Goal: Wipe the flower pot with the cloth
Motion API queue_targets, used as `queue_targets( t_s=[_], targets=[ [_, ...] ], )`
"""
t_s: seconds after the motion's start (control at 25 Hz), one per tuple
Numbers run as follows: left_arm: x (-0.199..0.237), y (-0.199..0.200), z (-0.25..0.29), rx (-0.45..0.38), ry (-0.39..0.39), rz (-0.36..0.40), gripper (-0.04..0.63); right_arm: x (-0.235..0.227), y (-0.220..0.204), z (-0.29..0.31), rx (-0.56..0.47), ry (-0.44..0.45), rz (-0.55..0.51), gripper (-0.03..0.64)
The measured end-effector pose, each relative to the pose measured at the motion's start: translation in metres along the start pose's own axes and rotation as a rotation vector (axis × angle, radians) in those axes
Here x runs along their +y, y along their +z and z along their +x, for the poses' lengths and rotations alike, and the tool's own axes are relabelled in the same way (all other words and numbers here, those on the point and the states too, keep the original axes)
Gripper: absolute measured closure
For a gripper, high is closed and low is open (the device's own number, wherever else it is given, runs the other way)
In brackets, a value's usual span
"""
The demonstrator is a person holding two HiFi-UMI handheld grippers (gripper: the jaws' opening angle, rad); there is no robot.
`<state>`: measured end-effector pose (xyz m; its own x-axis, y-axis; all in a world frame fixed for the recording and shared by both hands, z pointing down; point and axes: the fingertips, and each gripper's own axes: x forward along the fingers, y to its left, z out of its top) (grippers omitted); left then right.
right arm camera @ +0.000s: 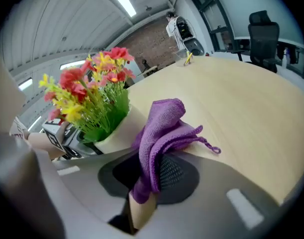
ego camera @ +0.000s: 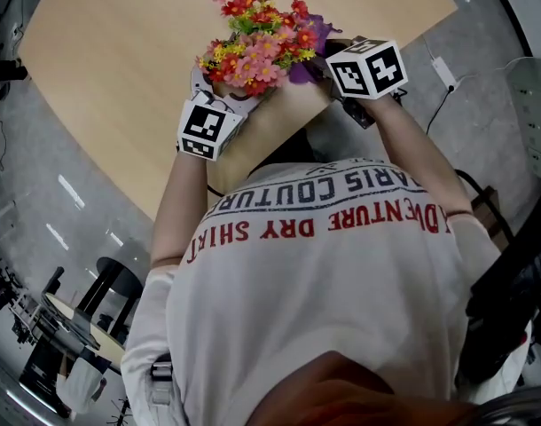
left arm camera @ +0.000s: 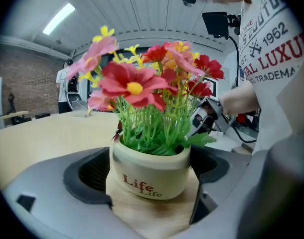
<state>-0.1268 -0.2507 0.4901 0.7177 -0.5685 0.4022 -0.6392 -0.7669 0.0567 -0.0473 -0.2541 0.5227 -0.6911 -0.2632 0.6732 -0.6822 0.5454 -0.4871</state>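
Progress: I judge the wipe barely begun. Pot steadied and cloth brought alongside, but I see no contact yet, so the whole wall is left.
Left tool (left arm camera: 151, 182): jaws set wide and clamped on the sides of the flower pot (left arm camera: 157, 166).
Right tool (right arm camera: 148, 179): closed on a bunched purple cloth (right arm camera: 164, 128), just beside the pot.
Pot: cream, glazed and squat, with "Life" in red lettering. No grime shows.
Position: it stands at the near edge of the pale wooden table (right arm camera: 251, 98).
Above: red, pink and yellow artificial flowers (left arm camera: 142, 83).
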Motion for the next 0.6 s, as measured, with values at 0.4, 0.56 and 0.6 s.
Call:
queue_targets(
  t_s=[0.4, 0.56, 0.6],
  targets=[
    [-0.009, -0.007, -0.033, -0.054, 0.385, -0.214, 0.101, 0.01, -0.02, -0.061, -0.186, 0.029, 0.067, 0.569],
    [-0.029, 0.0, -0.025, -0.041, 0.498, -0.246, 0.101, 0.016, -0.044, -0.088, -0.221, 0.029, 0.087, 0.569],
    [-0.031, 0.002, -0.021, -0.041, 0.522, -0.257, 0.101, 0.016, -0.049, -0.095, -0.228, 0.027, 0.094, 0.569]
  ],
)
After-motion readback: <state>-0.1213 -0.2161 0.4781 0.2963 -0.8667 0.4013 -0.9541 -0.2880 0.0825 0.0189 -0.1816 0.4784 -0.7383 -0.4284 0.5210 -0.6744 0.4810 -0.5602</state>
